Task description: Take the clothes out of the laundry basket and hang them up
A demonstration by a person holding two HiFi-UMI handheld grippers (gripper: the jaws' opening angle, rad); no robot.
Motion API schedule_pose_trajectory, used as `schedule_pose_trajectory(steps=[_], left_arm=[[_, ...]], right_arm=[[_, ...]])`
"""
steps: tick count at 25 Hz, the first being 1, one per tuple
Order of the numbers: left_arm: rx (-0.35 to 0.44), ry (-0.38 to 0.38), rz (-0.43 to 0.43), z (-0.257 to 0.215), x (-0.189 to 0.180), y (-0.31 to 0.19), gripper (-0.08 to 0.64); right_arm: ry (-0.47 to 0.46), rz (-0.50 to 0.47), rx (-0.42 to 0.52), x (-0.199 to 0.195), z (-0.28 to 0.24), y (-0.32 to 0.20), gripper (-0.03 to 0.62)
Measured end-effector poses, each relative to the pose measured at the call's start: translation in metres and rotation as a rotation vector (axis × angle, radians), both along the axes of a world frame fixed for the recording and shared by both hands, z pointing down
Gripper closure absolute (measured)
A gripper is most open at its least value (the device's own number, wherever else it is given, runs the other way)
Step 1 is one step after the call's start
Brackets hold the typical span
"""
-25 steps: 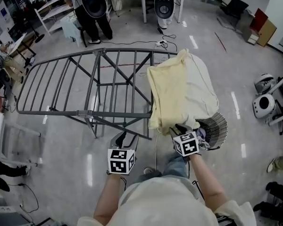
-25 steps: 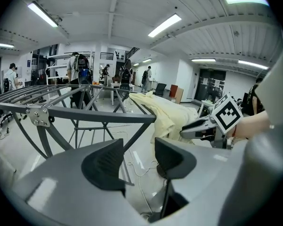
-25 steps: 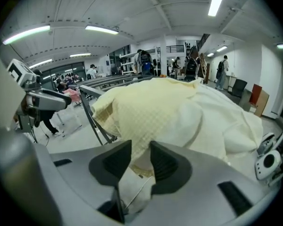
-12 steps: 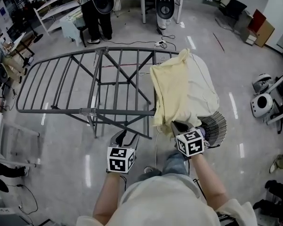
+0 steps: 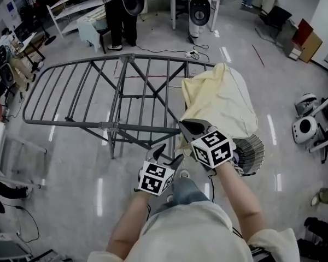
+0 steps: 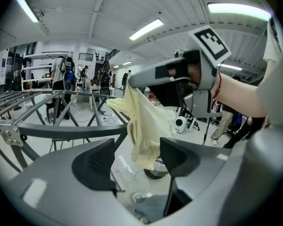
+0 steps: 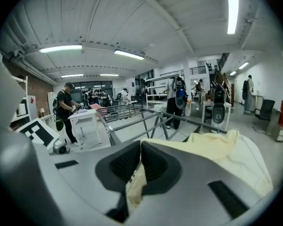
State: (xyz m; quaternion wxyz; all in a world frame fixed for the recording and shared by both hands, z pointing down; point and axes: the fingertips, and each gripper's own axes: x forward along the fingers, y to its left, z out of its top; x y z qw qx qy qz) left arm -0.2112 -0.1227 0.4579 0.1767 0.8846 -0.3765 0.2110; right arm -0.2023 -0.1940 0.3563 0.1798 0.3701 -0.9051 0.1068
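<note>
Yellow garment (image 5: 216, 100) runs toward 1 o'clock from the right gripper (image 5: 188, 129), which is clamped on its edge. Left gripper (image 5: 164, 153) (jaws just opening, nothing in them) has that edge near at 2 o'clock

A glossy grey floor (image 5: 71, 168) mirrored the long strip lights (image 7: 232, 11) set in a white ribbed ceiling (image 7: 146, 22), while white shelves (image 5: 65, 1) lined the far left, a person (image 5: 116, 15) stood beside a pale table (image 5: 90, 29), and cables (image 5: 194, 52) trailed nearby.
</note>
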Motion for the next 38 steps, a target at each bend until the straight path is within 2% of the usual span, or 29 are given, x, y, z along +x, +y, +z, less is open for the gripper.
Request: schedule_pose_trajectory(steps=[4, 5, 9, 10, 16, 24, 27, 31, 34, 38], left_arm=[[0.009, 0.005, -0.007, -0.002, 0.003, -0.029, 0.273], [0.014, 0.013, -0.012, -0.005, 0.002, -0.036, 0.292], [0.064, 0.015, -0.055, -0.023, -0.016, -0.063, 0.519], [0.08, 0.005, -0.061, -0.027, -0.023, -0.07, 0.535], [0.117, -0.047, -0.092, -0.05, -0.078, -0.121, 0.541], [0.17, -0.231, -0.159, -0.069, -0.151, -0.212, 0.541], [0.169, -0.298, -0.182, -0.067, -0.175, -0.246, 0.541], [0.164, -0.336, -0.203, -0.073, -0.199, -0.287, 0.541], [0.155, -0.35, -0.213, -0.074, -0.21, -0.317, 0.541], [0.163, -0.395, -0.236, -0.073, -0.226, -0.353, 0.541]], right_arm=[[-0.03, -0.026, 0.031, -0.017, -0.025, -0.016, 0.584], [-0.041, -0.025, 0.038, -0.018, -0.031, -0.021, 0.584], [-0.054, -0.014, 0.072, -0.022, -0.049, -0.047, 0.584], [-0.055, -0.008, 0.079, -0.021, -0.051, -0.055, 0.584], [-0.071, 0.038, 0.085, -0.028, -0.05, -0.102, 0.584], [-0.025, 0.038, 0.044, -0.053, -0.031, -0.157, 0.578], [0.012, 0.034, 0.005, -0.055, -0.013, -0.172, 0.532], [0.069, 0.099, -0.033, -0.032, 0.007, -0.19, 0.526], [0.096, 0.179, -0.066, 0.0, 0.023, -0.204, 0.518], [0.183, 0.283, -0.093, 0.047, 0.049, -0.216, 0.497]])
